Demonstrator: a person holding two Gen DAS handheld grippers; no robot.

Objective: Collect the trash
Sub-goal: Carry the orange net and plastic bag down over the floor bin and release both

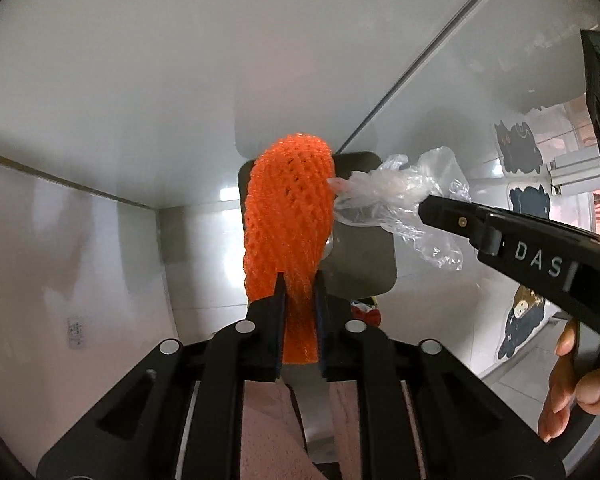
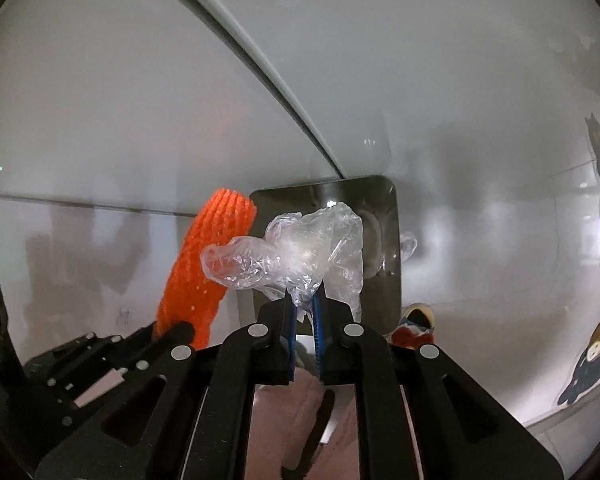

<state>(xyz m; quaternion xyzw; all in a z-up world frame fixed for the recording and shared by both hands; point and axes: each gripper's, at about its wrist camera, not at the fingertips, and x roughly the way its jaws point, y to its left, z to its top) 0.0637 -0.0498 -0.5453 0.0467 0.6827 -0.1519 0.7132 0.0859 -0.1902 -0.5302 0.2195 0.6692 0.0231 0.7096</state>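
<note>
My left gripper (image 1: pixel 300 280) is shut on an orange foam net sleeve (image 1: pixel 290 208), which stands up from its tips. It also shows in the right wrist view (image 2: pixel 204 264), with the left gripper (image 2: pixel 180 328) at lower left. My right gripper (image 2: pixel 304 296) is shut on a crumpled clear plastic bag (image 2: pixel 300 252). In the left wrist view the right gripper (image 1: pixel 424 208) comes in from the right, holding the bag (image 1: pixel 396 196) beside the net, touching its right side. Both are held in the air in front of a square metal plate (image 1: pixel 364 256).
A white wall with a diagonal seam (image 1: pixel 420 64) fills the background. The metal plate (image 2: pixel 384 232) hangs on it. Cartoon stickers (image 1: pixel 520 148) are on the right. A small red and yellow figure (image 2: pixel 414 326) sits below the plate. Pink cloth (image 2: pixel 300 408) lies below the grippers.
</note>
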